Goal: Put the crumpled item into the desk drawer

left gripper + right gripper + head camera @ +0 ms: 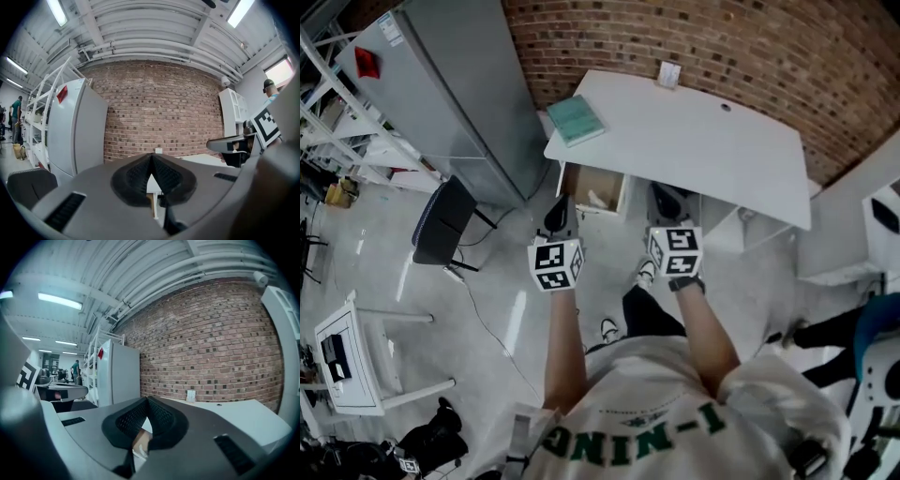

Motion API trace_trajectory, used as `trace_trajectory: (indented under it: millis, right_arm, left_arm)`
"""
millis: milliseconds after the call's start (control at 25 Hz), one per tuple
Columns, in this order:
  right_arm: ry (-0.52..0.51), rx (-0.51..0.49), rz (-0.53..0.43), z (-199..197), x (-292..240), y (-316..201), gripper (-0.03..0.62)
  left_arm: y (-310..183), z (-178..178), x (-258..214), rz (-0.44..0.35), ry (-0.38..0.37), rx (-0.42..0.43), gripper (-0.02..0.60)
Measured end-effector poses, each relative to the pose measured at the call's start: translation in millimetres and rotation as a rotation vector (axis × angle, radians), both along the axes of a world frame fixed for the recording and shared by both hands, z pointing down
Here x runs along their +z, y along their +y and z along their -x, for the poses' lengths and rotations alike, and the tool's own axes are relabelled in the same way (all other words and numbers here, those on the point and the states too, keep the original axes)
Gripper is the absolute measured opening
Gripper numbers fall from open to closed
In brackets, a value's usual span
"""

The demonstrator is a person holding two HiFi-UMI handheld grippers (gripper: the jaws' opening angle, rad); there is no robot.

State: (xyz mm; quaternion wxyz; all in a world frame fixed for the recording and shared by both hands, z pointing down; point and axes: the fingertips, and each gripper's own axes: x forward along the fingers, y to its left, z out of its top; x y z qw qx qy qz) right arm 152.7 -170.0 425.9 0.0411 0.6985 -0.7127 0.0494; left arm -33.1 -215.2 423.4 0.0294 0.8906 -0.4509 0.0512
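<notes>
Drawer (585,182) open, perhaps crumpled item (598,198) inside

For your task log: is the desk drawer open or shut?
Open: the drawer is pulled out from under the white desk, its wooden inside showing from above.

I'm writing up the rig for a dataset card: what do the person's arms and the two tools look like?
The left tool and right tool each have a grey body with black ribbed pads and carry a white cube with black square markers. The person wears a white short-sleeved T-shirt with green lettering and a dark band at the right wrist.
</notes>
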Motion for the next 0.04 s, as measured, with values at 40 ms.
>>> trace_trajectory:
  millis: [40]
  right_arm:
    - [0.003, -0.005, 0.012, -0.9, 4.0, 4.6, 0.006]
  left_arm:
    - [3.6, -2.7, 4.5, 0.01, -0.004, 0.005, -0.005]
